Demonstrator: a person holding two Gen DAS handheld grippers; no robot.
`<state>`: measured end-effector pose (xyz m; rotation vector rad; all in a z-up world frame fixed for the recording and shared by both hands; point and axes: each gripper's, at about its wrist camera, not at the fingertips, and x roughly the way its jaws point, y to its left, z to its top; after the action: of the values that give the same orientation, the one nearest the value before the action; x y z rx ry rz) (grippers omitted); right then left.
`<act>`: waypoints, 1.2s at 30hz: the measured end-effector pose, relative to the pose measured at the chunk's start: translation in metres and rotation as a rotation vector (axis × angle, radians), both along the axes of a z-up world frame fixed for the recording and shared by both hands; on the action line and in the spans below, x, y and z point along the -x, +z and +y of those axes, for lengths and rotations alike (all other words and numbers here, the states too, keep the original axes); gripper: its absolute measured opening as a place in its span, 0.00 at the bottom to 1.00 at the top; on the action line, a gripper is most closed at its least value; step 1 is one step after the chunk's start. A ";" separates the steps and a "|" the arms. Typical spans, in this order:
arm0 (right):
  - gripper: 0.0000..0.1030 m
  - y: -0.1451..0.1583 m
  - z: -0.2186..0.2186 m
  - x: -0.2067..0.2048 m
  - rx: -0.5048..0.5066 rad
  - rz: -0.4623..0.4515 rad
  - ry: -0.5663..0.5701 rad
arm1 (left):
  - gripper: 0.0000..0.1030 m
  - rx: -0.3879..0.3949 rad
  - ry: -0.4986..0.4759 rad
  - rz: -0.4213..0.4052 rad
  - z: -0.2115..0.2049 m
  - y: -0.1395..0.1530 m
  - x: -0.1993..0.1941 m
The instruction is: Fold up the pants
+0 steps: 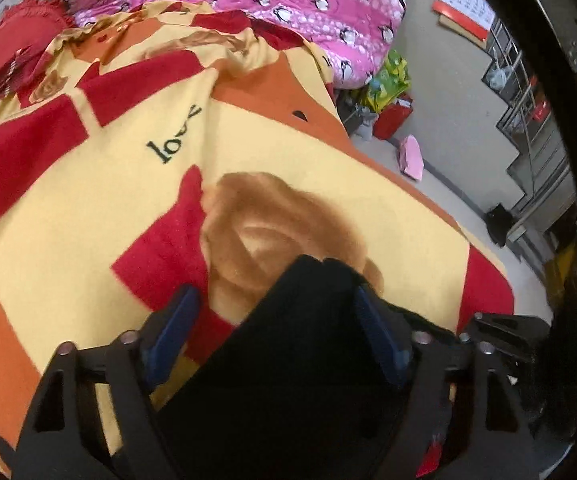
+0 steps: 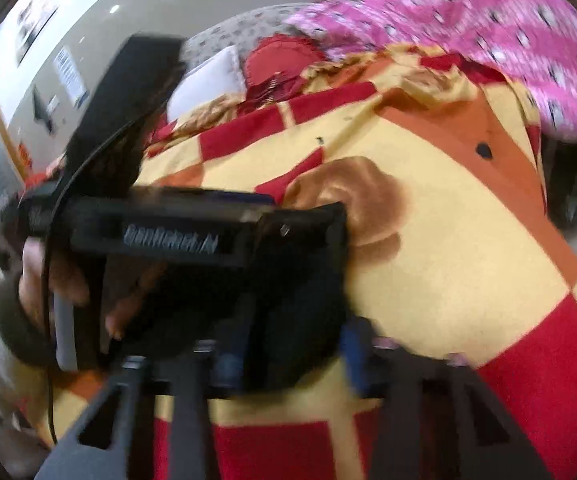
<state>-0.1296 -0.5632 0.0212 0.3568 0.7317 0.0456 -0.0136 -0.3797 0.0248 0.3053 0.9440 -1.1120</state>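
Observation:
The black pants (image 1: 288,360) lie on a yellow, red and orange blanket (image 1: 88,208). In the left wrist view my left gripper (image 1: 276,304) stands with its blue pads (image 1: 176,320) apart and the black cloth bunched between them, pressed against the right pad. In the right wrist view my right gripper (image 2: 288,352) has blue pads (image 2: 354,356) apart, with black cloth (image 2: 288,320) between them. The other hand-held gripper body (image 2: 192,236) and the hand on it fill the left of that blurred view, right in front of my right gripper.
A pink penguin-print quilt (image 1: 296,8) is heaped at the far side of the bed, with a red cushion (image 1: 20,40) at the far left. The bed's right edge drops to a grey floor (image 1: 448,112) with bags, a pink item and metal shelving (image 1: 528,120).

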 end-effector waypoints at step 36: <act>0.55 0.054 0.188 -0.015 0.054 -0.025 0.411 | 0.67 0.198 0.500 0.099 0.345 0.026 0.028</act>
<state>-0.1150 -0.3751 0.0753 0.1496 0.7704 0.4167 -0.0415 -0.0350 0.0505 -0.1466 0.9234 -0.7530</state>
